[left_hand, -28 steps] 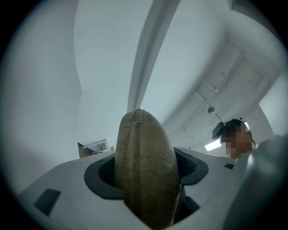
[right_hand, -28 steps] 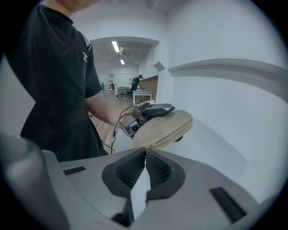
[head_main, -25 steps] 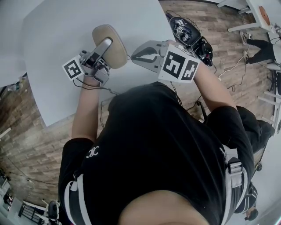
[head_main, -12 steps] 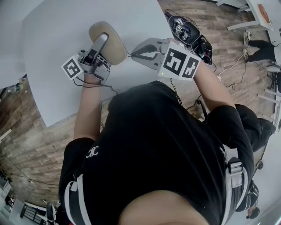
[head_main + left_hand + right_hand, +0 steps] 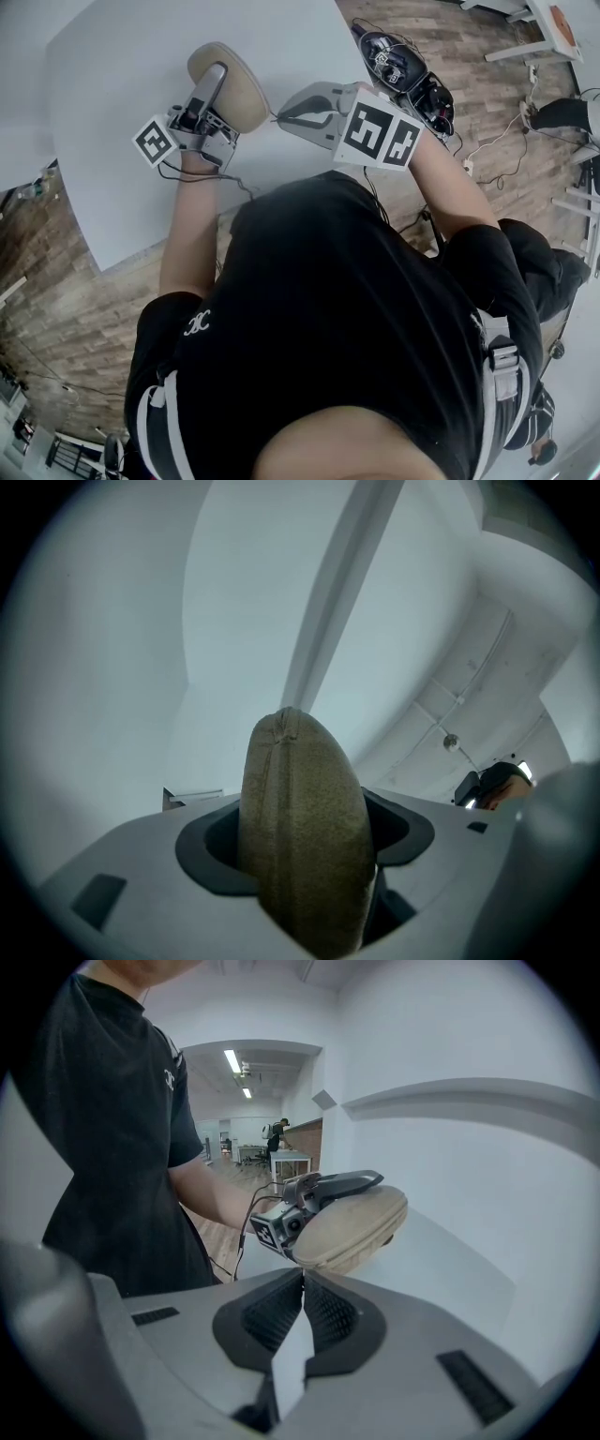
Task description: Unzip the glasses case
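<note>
The tan oval glasses case is held clear of the white table. My left gripper is shut across its width, one finger lying over the top. In the left gripper view the case stands edge-on between the pads of that gripper, seam facing the camera. My right gripper is shut, and its tips meet on a thin dark zipper pull at the case's near end. The right gripper view shows the shut tips just below the case and the left gripper.
The table's near edge runs just in front of the person's black shirt. Black equipment with cables lies on the wooden floor to the right. White furniture legs stand at the far right.
My left gripper has tilted slightly and carried the case a little farther up the picture. The right gripper has stayed where it was, still shut.
</note>
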{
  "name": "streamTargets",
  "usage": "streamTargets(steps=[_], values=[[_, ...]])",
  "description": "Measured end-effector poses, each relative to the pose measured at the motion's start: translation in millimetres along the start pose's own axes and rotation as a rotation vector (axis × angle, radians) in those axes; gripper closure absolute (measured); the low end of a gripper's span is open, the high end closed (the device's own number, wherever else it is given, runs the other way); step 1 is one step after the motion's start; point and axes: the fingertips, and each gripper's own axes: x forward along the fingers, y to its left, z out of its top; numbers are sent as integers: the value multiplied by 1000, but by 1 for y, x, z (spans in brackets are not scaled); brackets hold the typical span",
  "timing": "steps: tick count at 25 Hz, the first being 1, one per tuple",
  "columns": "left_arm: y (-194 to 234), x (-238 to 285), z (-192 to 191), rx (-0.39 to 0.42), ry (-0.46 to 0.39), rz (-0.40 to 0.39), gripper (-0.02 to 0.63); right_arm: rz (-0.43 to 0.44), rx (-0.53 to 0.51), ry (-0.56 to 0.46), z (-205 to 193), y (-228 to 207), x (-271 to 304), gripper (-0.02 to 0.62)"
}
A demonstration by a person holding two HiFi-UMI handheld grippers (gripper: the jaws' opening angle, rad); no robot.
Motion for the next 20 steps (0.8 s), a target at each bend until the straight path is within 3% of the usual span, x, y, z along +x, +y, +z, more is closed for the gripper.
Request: streamTargets(steps=[5,14,20], values=[[3,-2,2,-29,-27,3,287,3,28,-23,-2,2,2,577],[5,-3,3,-9,-33,51,287,18,45,-7,-7,11,13,577],[-1,-7,11,-36,-96,40,287,-6,45,-21,4,11,12,577]])
